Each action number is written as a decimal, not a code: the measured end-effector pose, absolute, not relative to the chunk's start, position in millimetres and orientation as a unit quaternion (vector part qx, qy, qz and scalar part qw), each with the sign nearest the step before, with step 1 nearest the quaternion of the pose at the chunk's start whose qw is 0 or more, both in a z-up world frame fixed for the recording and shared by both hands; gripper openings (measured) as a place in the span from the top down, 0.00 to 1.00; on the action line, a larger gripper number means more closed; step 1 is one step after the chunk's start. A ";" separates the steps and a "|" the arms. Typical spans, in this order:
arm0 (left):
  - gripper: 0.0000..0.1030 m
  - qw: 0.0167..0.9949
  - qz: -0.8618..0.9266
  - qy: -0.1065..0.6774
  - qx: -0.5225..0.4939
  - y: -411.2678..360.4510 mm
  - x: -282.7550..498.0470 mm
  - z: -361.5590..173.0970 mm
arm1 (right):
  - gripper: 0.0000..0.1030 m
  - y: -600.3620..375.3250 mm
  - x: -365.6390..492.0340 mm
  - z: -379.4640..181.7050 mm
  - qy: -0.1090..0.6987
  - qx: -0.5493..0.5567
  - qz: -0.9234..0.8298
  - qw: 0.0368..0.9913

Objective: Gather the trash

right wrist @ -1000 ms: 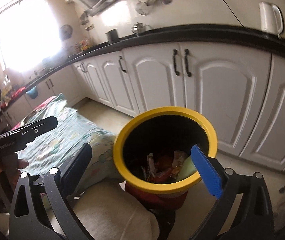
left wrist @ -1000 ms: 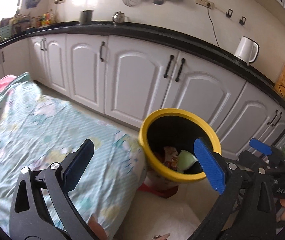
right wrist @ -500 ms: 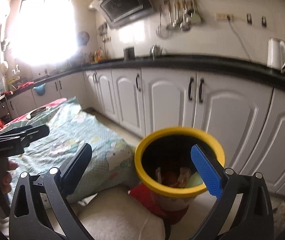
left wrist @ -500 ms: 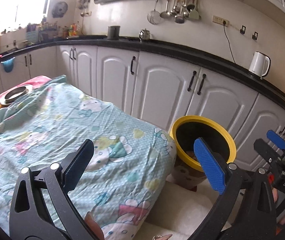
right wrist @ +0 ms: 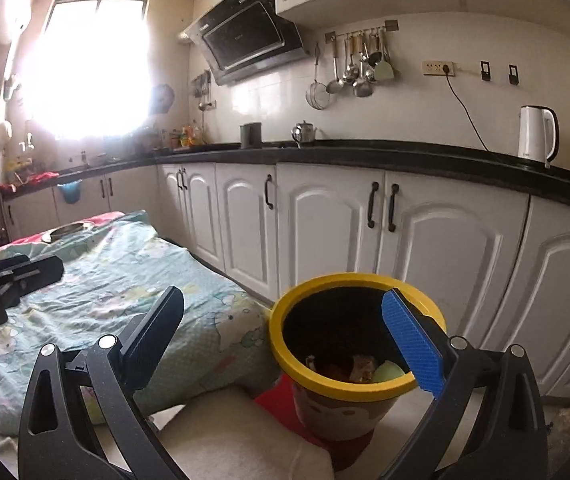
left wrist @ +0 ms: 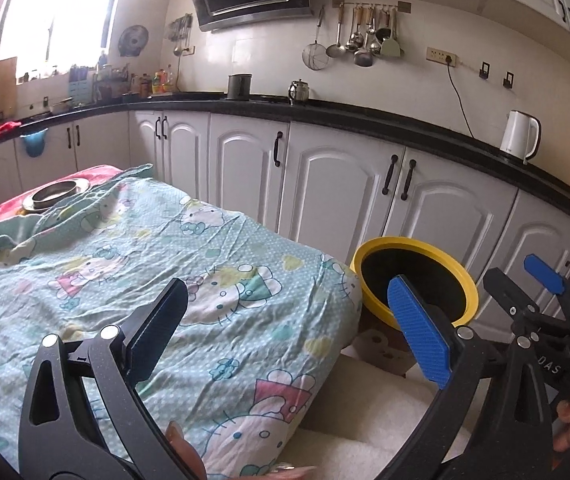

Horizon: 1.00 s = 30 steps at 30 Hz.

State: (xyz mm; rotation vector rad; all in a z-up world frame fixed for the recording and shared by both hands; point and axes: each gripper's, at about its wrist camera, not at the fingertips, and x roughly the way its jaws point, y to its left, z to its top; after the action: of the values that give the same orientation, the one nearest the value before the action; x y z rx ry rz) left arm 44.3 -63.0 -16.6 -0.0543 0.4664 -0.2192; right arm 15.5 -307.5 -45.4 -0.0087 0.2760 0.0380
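A bin with a yellow rim stands on the floor beside the table's right end. In the right wrist view the bin holds wrappers and a pale green piece of trash. My left gripper is open and empty above the table's near right corner. My right gripper is open and empty, a little above and short of the bin. The right gripper also shows at the right edge of the left wrist view. The left gripper shows at the left edge of the right wrist view.
A cartoon-print cloth covers the table, with a metal dish at its far left end. White cabinets under a black counter run close behind the bin. A kettle stands on the counter. The bin rests on a red mat.
Both grippers have drawn back and tilted up from the bin. The bin now looks smaller and lower, and more of the table and kitchen wall shows. Both stay open.
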 end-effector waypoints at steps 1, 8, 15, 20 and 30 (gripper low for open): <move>0.11 0.966 -0.109 0.231 -0.029 -62.9 44.3 -16.4 | 0.06 -304.8 13.4 -45.2 0.136 -0.007 0.021 0.990; 0.11 0.966 -0.109 0.231 -0.032 -63.1 43.1 -17.4 | 0.06 -296.7 5.1 -40.9 0.114 -0.022 0.034 0.993; 0.11 0.967 -0.107 0.227 -0.033 -62.8 42.0 -16.6 | 0.06 -294.9 2.8 -40.1 0.112 -0.023 0.037 0.993; 0.11 0.968 -0.105 0.226 -0.033 -62.6 40.9 -15.1 | 0.06 -295.5 2.5 -39.4 0.113 -0.020 0.036 0.993; 0.11 0.968 -0.105 0.225 -0.032 -62.6 39.9 -12.7 | 0.06 -295.9 1.5 -38.0 0.110 -0.019 0.037 0.993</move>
State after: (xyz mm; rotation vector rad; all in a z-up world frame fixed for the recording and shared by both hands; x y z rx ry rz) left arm 39.9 -62.6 -12.7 -0.0650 0.4547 -0.2114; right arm 1.5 -295.9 -38.0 -0.0380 0.2211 0.0746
